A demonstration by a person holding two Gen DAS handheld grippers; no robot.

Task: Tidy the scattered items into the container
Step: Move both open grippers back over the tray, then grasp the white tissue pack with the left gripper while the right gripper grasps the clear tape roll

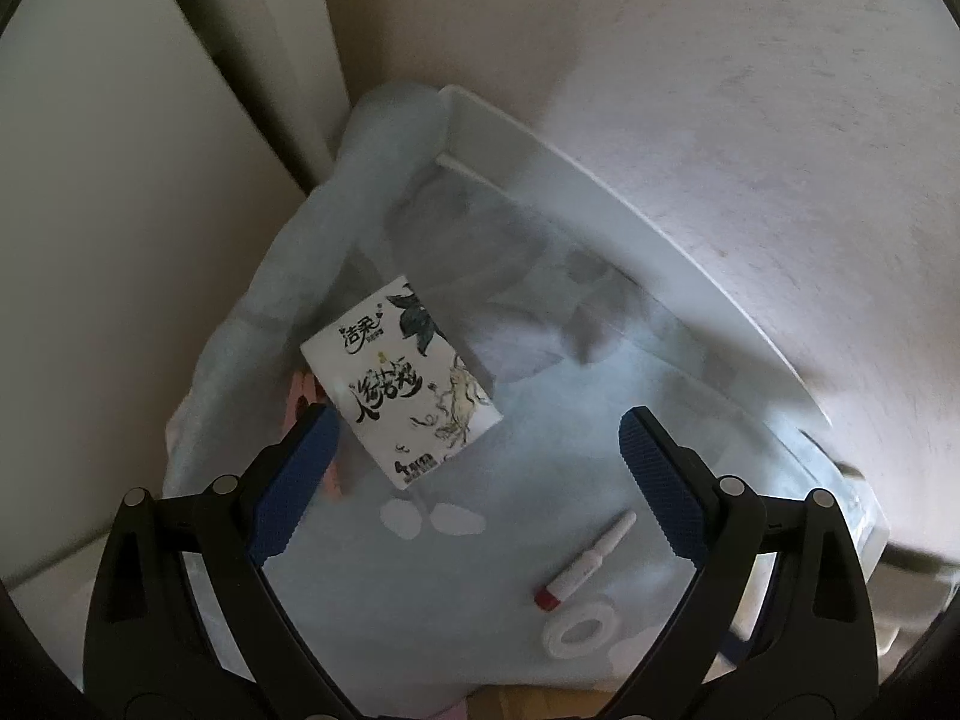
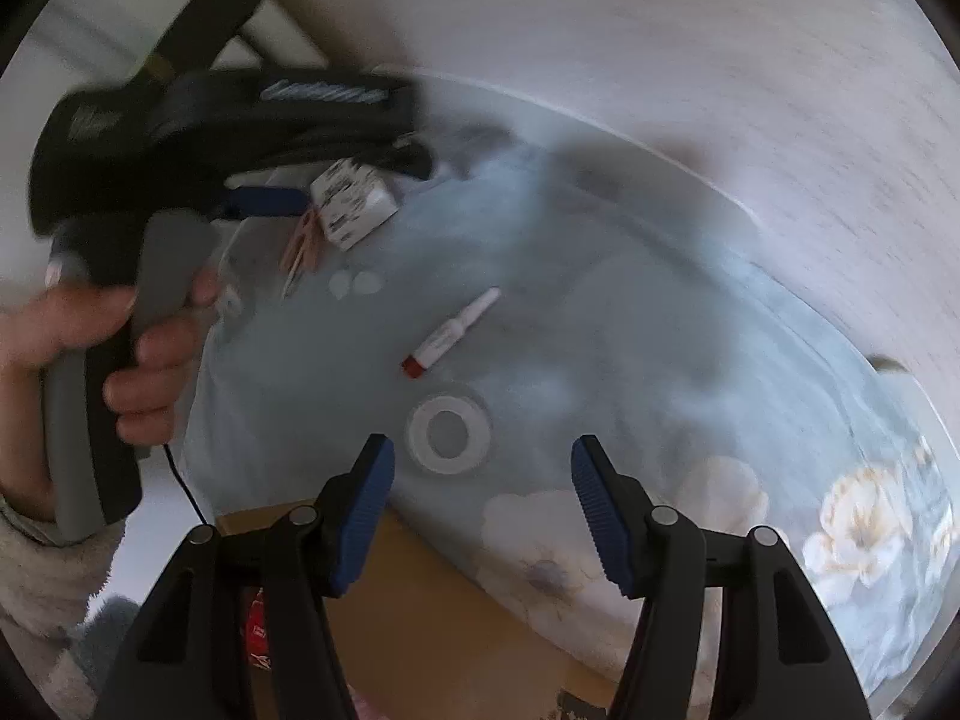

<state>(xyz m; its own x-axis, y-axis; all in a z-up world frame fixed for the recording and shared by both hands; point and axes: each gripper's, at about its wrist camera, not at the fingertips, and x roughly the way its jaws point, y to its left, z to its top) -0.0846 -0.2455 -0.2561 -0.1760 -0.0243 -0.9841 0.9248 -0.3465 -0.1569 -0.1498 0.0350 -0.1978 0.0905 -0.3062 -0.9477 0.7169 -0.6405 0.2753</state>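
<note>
Left wrist view has my left gripper (image 1: 474,450) spread wide with nothing between its blue pads, hanging over a pale blue flowered cloth (image 1: 456,588). A tissue packet (image 1: 401,381) lies just above and right of the left pad, with pink clothes pegs (image 1: 300,396) poking out from under its left edge. Lower right of the frame, a small tube with a red cap (image 1: 583,564) lies on the cloth, and a white ring (image 1: 577,633) sits just below it. A white tray (image 1: 600,204) runs along the upper right; I cannot tell what is in it. Right wrist view shows my right gripper (image 2: 483,504) about half open and empty, the ring (image 2: 447,433) just above its left pad, the tube (image 2: 451,330) higher, and a hand (image 2: 102,354) gripping the other tool at far left.
</note>
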